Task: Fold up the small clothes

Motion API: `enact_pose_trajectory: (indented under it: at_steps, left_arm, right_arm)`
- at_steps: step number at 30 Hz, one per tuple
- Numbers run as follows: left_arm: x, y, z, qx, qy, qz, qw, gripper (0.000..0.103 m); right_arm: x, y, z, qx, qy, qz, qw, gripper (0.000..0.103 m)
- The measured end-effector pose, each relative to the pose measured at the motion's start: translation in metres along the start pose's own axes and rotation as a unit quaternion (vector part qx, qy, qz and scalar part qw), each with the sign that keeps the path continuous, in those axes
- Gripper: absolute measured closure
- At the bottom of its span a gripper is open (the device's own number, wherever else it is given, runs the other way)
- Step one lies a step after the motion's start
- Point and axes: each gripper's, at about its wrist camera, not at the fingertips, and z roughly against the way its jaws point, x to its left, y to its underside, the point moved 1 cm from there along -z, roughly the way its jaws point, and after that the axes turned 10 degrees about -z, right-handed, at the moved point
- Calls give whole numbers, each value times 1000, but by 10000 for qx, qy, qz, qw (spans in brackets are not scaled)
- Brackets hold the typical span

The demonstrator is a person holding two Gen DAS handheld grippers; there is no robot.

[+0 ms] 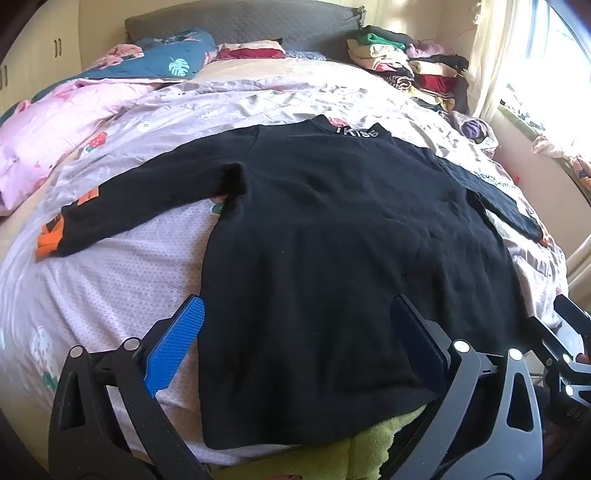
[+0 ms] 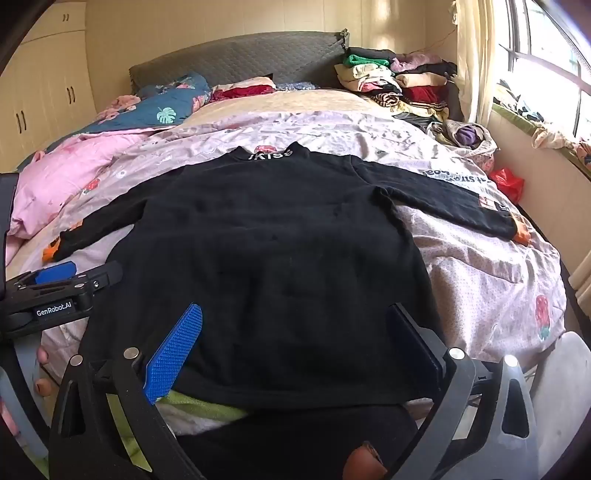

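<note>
Nearest, beneath both tools: a green fleecy cloth (image 1: 376,443) at the bed's near edge, partly under the hem of the black top. Left gripper (image 1: 295,339): jaws spread as wide as they go, holding nothing; its blue ribbed finger (image 1: 173,347) stands just off the top's left side edge over the sheet, the dark opposite finger over the black fabric near the hem. Right gripper (image 2: 295,339): likewise fully spread and empty, both fingers poised above the hem area; contact with the cloth cannot be told. Between and ahead of both pairs of jaws: one small black long-sleeved top (image 1: 332,240), laid flat, hem toward the tongs, collar away, white lettering on the collar (image 1: 357,132). Sleeves spread out to either side; left sleeve ends in an orange cuff (image 1: 48,245) well left of the left gripper, right sleeve ends in an orange cuff (image 2: 522,232) right of and beyond the right gripper. Under it: a pale pink printed sheet (image 1: 110,288). Beyond, left: a pink quilt (image 1: 44,136) and a teal leaf-print quilt (image 1: 162,62). Far right of the collar: a pile of folded clothes (image 1: 406,62). Farthest: a grey quilted headboard (image 1: 240,18).
</note>
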Motion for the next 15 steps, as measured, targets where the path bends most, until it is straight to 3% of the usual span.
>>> enact_pose_trajectory:
  at_steps: [15]
  left_arm:
    - [-6,-2,1,16,-5,-52,10000,8]
  right_arm:
    - [0,2,0,30,1,-7,10000,4]
